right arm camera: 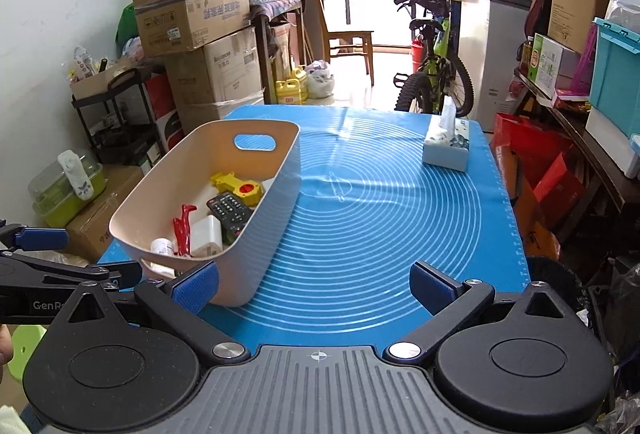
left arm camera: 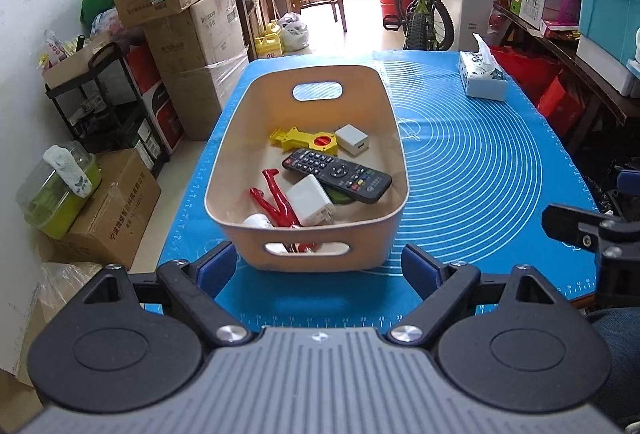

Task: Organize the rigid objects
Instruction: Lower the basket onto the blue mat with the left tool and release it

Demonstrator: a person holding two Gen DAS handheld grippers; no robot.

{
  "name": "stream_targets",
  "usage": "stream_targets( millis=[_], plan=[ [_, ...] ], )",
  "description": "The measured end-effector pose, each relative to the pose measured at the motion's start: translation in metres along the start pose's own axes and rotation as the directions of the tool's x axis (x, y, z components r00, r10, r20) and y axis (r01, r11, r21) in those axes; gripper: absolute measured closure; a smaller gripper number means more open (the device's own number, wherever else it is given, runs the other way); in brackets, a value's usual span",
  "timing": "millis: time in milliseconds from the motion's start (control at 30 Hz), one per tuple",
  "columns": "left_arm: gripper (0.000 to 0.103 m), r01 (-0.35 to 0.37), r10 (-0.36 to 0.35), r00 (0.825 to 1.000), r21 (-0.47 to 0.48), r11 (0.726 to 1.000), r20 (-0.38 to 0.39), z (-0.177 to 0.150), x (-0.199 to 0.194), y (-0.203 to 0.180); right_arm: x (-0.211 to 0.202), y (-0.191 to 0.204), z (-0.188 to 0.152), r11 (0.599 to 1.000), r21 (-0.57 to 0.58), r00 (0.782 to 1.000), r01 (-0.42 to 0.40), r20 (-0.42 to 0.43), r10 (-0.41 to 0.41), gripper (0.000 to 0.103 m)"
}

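Your basket (left arm camera: 308, 170) sits on the blue mat (left arm camera: 480, 162) toward the table's left edge, its long axis running from the near edge to the far edge, one handle slot facing you. Everything rigid in sight is gathered inside it: the black remote (left arm camera: 337, 174) lies across the middle, the yellow tool (left arm camera: 304, 139) and a small white cube charger (left arm camera: 352, 139) are toward the far wall, the larger white adapter (left arm camera: 309, 200) and the red clip (left arm camera: 276, 200) toward the near wall, and a white round piece (left arm camera: 256, 221) is tucked in the near left corner. That reads as sorting done, since the rest of the mat is bare except for the tissue box (left arm camera: 482, 76) at the far right corner, which I'd judge soft and no part of this job

Your left gripper (left arm camera: 320, 266) has its jaws wide apart and nothing between them; the basket's near wall lies just ahead, centred in the gap, not touched. Your right gripper (right arm camera: 314, 286) is likewise spread and empty, over the mat's near edge, with the basket's near right corner just beside its left finger (right arm camera: 196, 284); whether they touch I cannot tell
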State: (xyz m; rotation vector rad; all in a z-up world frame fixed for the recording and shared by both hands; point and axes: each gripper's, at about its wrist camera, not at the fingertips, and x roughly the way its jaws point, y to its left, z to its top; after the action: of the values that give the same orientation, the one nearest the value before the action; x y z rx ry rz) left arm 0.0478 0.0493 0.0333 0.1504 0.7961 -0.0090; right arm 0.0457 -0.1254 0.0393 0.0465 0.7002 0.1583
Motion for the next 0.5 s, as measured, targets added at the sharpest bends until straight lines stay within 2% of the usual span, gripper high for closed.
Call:
stream_targets(
  millis=[100,233,500],
  plan=[
    [0.014,0.005,-0.005,1.0,-0.014,1.0,0.017,-0.008,-0.002,0.0,-0.003,0.001,-0.011,1.0,-0.013,1.0,0.0,0.01,0.0,0.003],
    [0.014,0.008,-0.008,0.999,0.018,1.0,0.037,-0.017,-0.003,-0.007,-0.009,0.003,-0.026,1.0,-0.021,1.0,-0.001,0.028,0.002,0.003],
    [0.014,0.037,-0.036,0.998,-0.029,0.999,0.044,-0.041,-0.003,-0.013,-0.02,0.003,-0.045,1.0,-0.004,0.997,-0.011,0.071,0.011,0.003]
  ],
)
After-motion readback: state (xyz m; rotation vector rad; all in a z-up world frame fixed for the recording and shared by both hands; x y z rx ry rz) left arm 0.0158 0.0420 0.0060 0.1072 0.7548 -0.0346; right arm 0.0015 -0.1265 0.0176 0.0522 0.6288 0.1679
